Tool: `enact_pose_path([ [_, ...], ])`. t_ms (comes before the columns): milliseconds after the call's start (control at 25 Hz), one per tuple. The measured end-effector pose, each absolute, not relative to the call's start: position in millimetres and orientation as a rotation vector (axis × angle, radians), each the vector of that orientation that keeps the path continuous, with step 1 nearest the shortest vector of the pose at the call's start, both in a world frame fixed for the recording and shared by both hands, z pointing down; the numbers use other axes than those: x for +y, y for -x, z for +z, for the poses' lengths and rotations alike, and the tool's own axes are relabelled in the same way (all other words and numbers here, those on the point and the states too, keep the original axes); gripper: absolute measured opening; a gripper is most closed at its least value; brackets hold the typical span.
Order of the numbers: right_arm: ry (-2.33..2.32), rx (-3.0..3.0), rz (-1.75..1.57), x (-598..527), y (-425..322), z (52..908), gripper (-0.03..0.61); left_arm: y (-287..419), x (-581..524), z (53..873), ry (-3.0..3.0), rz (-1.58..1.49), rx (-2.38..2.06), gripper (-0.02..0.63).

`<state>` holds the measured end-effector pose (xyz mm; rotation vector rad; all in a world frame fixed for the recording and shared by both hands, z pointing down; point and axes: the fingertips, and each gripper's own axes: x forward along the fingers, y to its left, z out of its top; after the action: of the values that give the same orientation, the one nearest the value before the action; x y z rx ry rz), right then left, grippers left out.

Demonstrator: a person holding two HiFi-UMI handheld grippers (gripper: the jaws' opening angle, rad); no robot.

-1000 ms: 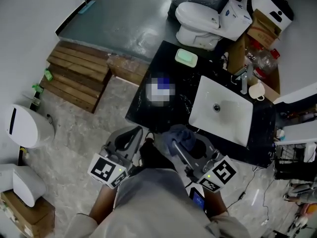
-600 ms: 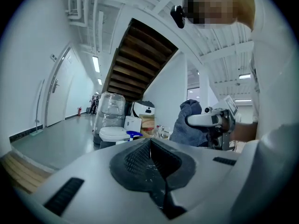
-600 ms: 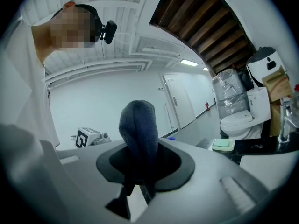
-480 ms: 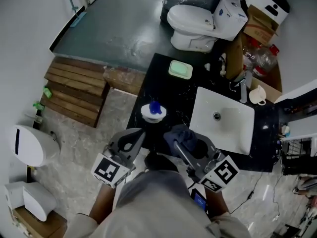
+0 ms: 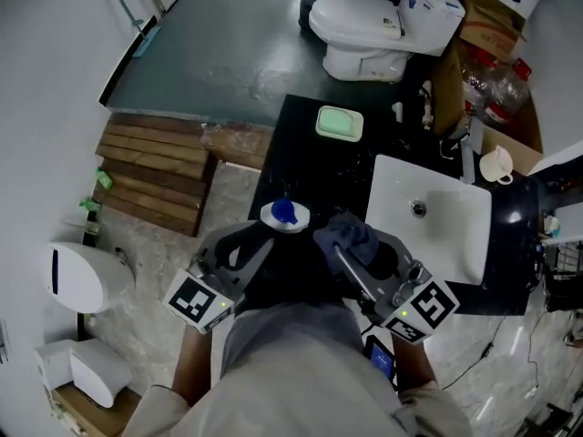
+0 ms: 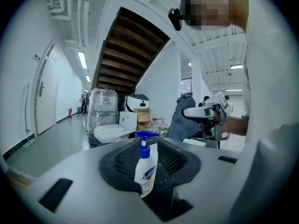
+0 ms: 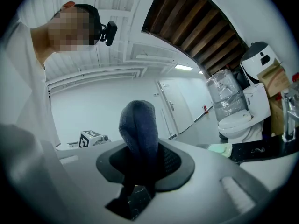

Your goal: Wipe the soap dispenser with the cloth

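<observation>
The white plastic soap dispenser bottle with the blue pump (image 6: 145,171) stands upright on the black speckled counter (image 5: 301,153), near its front edge and left of the white rectangular basin (image 5: 442,239). It stands in the gap of the left gripper (image 6: 150,146), whose jaws have just been opening and do not yet press on it. The likeliest trouble is a tip-over: the bottle looks tall, narrow and light, so a jaw closing off-centre, or a nudge from one pad first, could knock it toward the edge and the floor. Closing too high would probably press the pump and squirt soap. The right gripper (image 7: 140,161) is clamped on the dark blue terry cloth (image 7: 138,125), held low with a wad standing free above the jaws. If that wad rubs the bottle before it is steadied, it could push it over. The counter looks glossy and hard, so the bottle may slide. Further back lies a pale green soap dish (image 5: 340,123). Beyond it are a white toilet (image 5: 351,16), a grey floor and a slatted wooden pallet (image 5: 150,176).
</observation>
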<state>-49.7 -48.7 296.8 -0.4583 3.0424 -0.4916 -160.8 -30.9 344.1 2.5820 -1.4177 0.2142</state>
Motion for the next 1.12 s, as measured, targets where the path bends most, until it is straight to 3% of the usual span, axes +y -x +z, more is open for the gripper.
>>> enact_pose_path([
  [40,0.466,3.043,-0.49,-49,47,297,0.094,161,-33,345,-2.587,0.212,-1.399,0.117],
  [160,0.5,3.04,-0.491,-55,42,301,0.094,159,-40,352,-2.61,0.254,-1.344,0.168],
  [400,0.557,3.044,-0.488,-62,39,312,0.094,151,-59,365,-2.706,0.329,-1.225,0.215],
  [920,0.643,3.009,-0.473,-72,45,310,0.094,128,-81,373,-2.911,0.535,-1.067,0.214],
  [1000,0.652,3.011,-0.468,-73,43,311,0.094,127,-81,375,-2.943,0.561,-1.07,0.163],
  [1120,0.67,3.024,-0.454,-79,40,312,0.094,126,-84,374,-2.991,0.576,-1.098,0.156],
])
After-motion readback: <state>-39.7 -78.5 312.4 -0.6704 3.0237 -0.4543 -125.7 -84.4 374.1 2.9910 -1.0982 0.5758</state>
